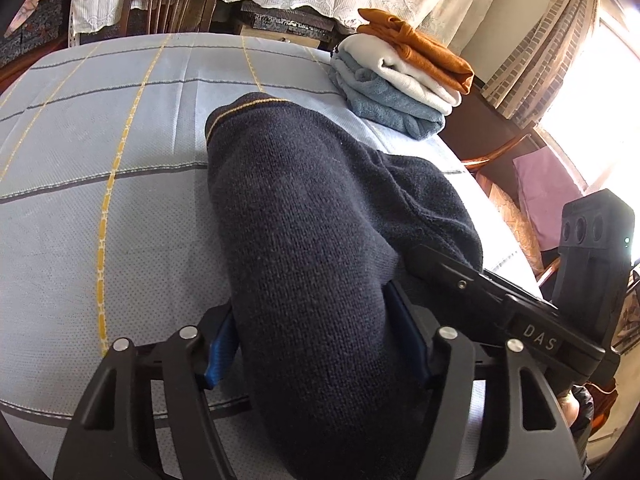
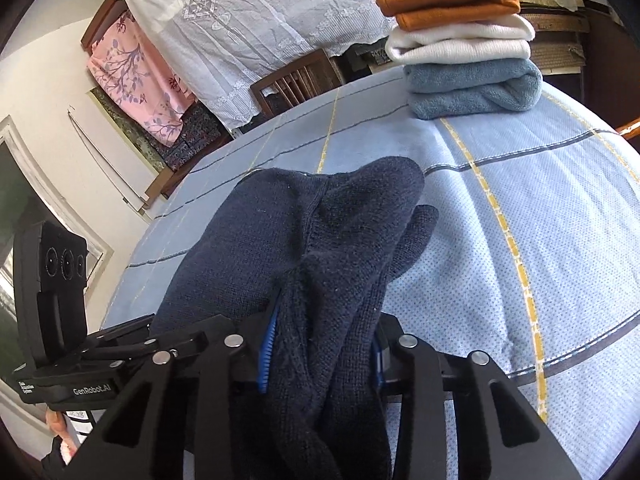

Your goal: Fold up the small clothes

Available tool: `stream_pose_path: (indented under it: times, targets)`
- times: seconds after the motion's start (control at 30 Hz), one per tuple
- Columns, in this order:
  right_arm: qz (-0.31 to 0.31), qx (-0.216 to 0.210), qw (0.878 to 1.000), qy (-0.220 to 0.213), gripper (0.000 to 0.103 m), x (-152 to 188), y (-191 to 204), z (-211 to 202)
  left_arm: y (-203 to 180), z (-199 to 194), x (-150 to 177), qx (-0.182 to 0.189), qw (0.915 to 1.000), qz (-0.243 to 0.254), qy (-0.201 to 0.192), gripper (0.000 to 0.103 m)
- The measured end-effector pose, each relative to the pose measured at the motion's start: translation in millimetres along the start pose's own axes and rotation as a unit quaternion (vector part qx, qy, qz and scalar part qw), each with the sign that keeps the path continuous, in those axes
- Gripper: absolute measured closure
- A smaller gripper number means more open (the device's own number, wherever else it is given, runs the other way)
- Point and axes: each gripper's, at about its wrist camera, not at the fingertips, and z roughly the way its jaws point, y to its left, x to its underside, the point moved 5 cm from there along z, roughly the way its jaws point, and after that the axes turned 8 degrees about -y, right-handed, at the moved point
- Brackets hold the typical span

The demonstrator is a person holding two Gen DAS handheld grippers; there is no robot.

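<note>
Currently the navy knit garment (image 1: 304,216) lies on the checked tablecloth (image 1: 100,128), long axis running straight away from both grippers. Left gripper (image 1: 316,344) and right gripper (image 2: 320,356) each clamp its near edge side by side — equally near.

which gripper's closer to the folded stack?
Right, it seems. The folded stack sits ahead of the right gripper, just past the navy sweater; from the left gripper it lies far forward-right.

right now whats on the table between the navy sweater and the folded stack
Nothing: only bare blue checked tablecloth separates the navy sweater from the folded stack. The right wrist view shows it best.
</note>
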Motion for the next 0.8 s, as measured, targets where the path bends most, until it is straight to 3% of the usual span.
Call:
stream_pose_path:
  times: [0.3,0.37,0.43,0.5,0.63,0.8]
  targets:
    - [-0.007,-0.006,1.000,0.005,0.068,1.0,6.4,-2.7,5.3,-4.6,2.6,0.009,0.9999,-0.004,0.007,0.039]
    - [-0.003,-0.005,1.000,0.010,0.065,1.1,4.5,0.0,6.6,-2.9,2.4,0.011,0.9999,-0.007,0.009,0.037]
    - [0.009,-0.004,1.000,0.024,0.055,3.1,-0.3,6.6,9.4,0.9,1.6,0.012,0.9997,-0.017,0.015,0.034]
    - [0.023,-0.004,0.999,0.033,0.053,4.4,-4.5,12.9,11.6,5.0,0.0,0.017,0.9994,-0.022,0.018,0.032]
    - [0.030,-0.009,0.999,0.026,0.064,4.8,-5.4,11.1,11.2,5.8,-1.9,0.029,0.9992,-0.024,0.016,0.039]
    - [0.013,-0.016,1.000,0.001,0.069,-0.7,6.6,-1.6,1.5,-8.2,-4.4,0.018,0.9998,-0.001,0.000,0.046]
